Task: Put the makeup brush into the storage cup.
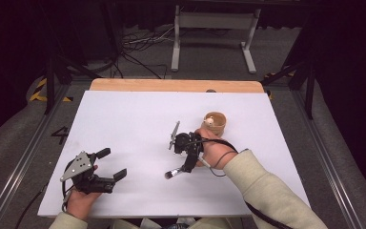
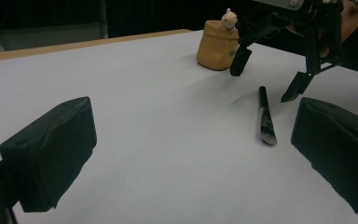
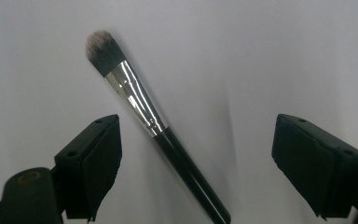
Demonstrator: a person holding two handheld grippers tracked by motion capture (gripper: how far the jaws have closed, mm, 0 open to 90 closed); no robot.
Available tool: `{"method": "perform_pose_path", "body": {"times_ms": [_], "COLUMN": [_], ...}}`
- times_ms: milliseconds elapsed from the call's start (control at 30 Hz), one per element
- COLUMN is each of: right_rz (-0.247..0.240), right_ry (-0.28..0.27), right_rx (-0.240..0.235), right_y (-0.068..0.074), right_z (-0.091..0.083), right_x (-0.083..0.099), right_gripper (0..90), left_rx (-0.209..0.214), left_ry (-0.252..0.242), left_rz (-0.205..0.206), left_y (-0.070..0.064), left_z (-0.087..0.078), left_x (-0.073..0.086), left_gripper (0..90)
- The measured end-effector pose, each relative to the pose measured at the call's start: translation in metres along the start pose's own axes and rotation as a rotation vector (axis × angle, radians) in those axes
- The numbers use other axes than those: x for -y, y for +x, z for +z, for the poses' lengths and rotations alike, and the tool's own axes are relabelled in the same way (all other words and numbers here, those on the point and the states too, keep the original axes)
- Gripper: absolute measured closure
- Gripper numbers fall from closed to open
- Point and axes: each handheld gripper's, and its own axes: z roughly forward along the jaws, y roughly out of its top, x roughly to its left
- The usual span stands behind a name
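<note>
Two hand-held grippers | right hand-held gripper: angled down, jaws spread over makeup brush | left hand-held gripper: resting, jaws apart

One makeup brush, one tan cup — two grippers, one table

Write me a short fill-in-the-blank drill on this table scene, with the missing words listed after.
1. The makeup brush lies flat on the ____ table.
2. The jaws of the right gripper above the brush stand ____.
3. The small figure sits on the rim of the ____ pot.
4. The left gripper holds ____.

Missing words: white; open; tan; nothing
</note>
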Motion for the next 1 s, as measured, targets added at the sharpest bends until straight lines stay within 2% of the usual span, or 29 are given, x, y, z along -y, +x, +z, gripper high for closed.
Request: {"method": "perform_pose_path", "body": {"times_ms": [133, 233, 467, 567, 667, 967, 1000], "right_rz": [-0.015, -0.047, -0.06, -0.078, -0.086, -0.104, -0.104], "right_ry": [0.03, 0.063, 0.095, 0.119, 0.123, 0.134, 0.142], "right_rx": [-0.002, 0.015, 0.009, 0.004, -0.007, -0.067, -0.069], "right_y": [0.002, 0.005, 0.008, 0.009, 0.01, 0.012, 0.013], "right_z": [0.006, 0.011, 0.016, 0.017, 0.017, 0.017, 0.016], "right_x": [0.001, 0.0, -0.001, -0.002, -0.003, -0.005, -0.005], "right_gripper": [19.6, 25.1, 33.4, 45.8, 51.6, 78.0, 78.8], "left_rx": [0.0, 0.0, 0.001, 0.003, 0.004, 0.005, 0.004], "left_ry": [0.0, -0.002, -0.003, -0.005, -0.003, -0.001, -0.002], "left_rz": [-0.002, -0.003, -0.001, -0.008, -0.01, -0.008, -0.012], "left_y": [0.0, 0.0, 0.0, 0.0, 0.0, 0.0, 0.0], "left_z": [0.0, 0.0, 0.0, 0.0, -0.001, -0.001, -0.001], "left_x": [0.0, 0.0, 0.0, 0.0, 0.0, 0.0, 0.0], "left_gripper": [0.8, 0.9, 0.8, 0.9, 0.9, 0.9, 0.9]}}
